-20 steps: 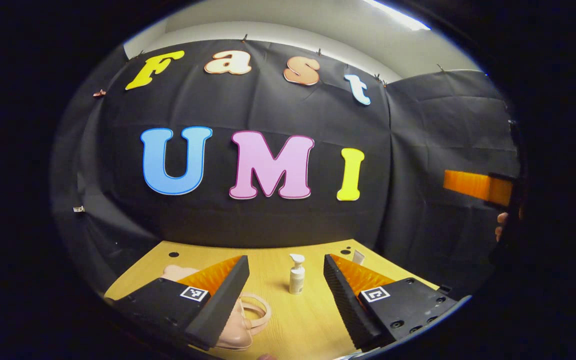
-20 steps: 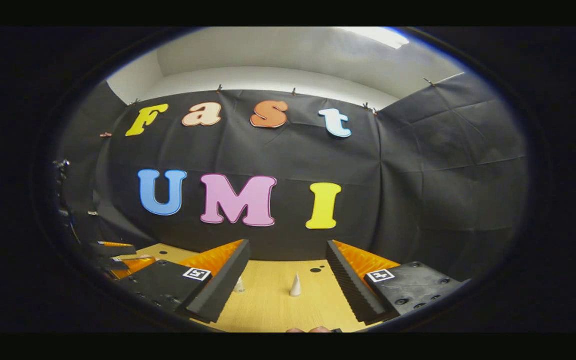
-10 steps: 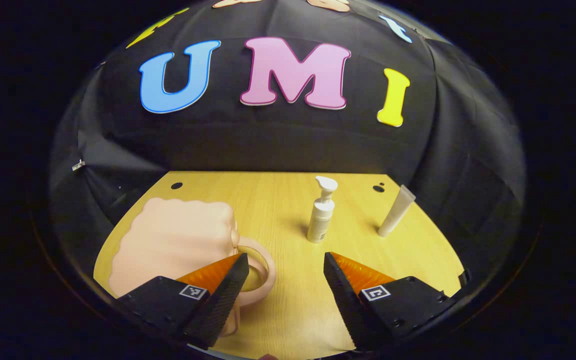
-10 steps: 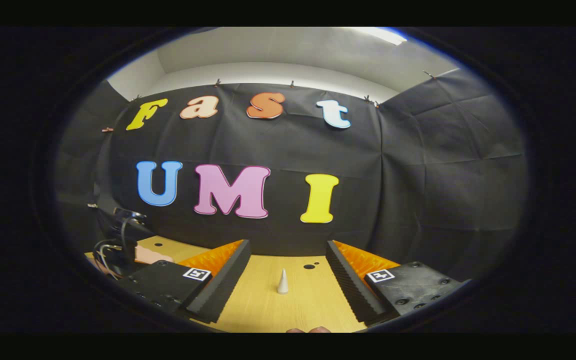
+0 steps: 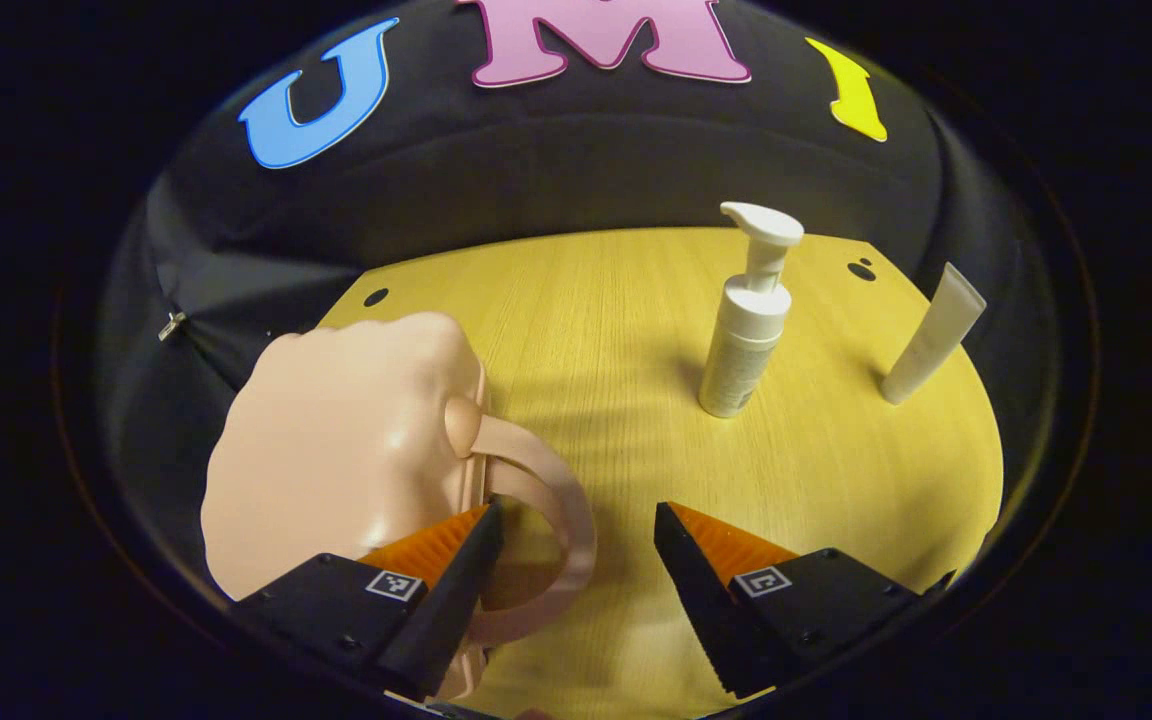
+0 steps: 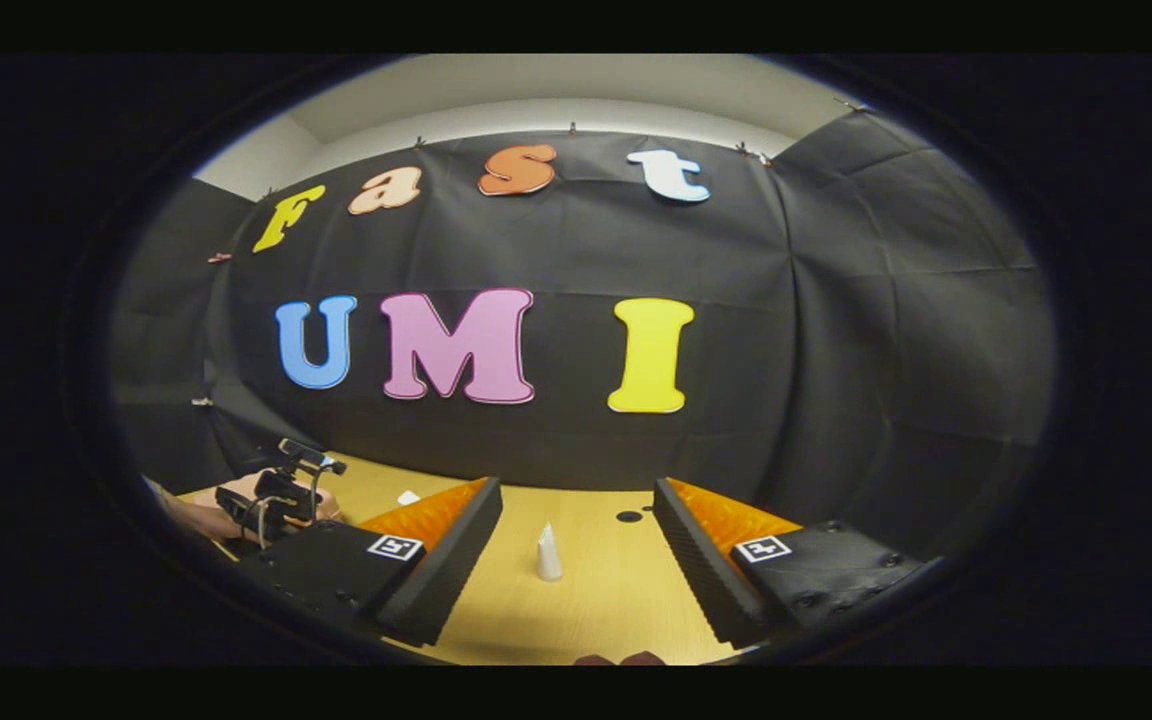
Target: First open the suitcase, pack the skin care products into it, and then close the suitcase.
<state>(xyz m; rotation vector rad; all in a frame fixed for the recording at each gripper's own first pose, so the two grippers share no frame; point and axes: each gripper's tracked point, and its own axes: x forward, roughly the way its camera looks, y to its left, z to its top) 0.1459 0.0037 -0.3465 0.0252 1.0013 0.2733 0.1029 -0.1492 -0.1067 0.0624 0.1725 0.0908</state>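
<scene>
A small peach-pink suitcase (image 5: pixel 336 450) lies closed on the wooden table (image 5: pixel 596 300), its loop handle (image 5: pixel 566 520) facing me. My left gripper (image 5: pixel 576 515) hangs open just above the table, with its left finger over the handle loop. A white pump bottle (image 5: pixel 746 330) stands farther back, and a white tube (image 5: pixel 931 335) stands on its cap to the right of it. In the right gripper view, my right gripper (image 6: pixel 576 490) is open, with the tube (image 6: pixel 546 553) upright ahead between its fingers. The left gripper (image 6: pixel 276 495) and the hand holding it show far left.
Black cloth walls close the table at the back and on both sides. Small dark holes (image 5: pixel 861 270) mark the tabletop near its far corners. Bare wood (image 5: pixel 836 480) lies between the bottle, the tube and my left gripper.
My left gripper has tipped downward and moved in over the suitcase handle. The bottle and tube now look closer. The right gripper shifted slightly, bringing the left gripper and hand into its view.
</scene>
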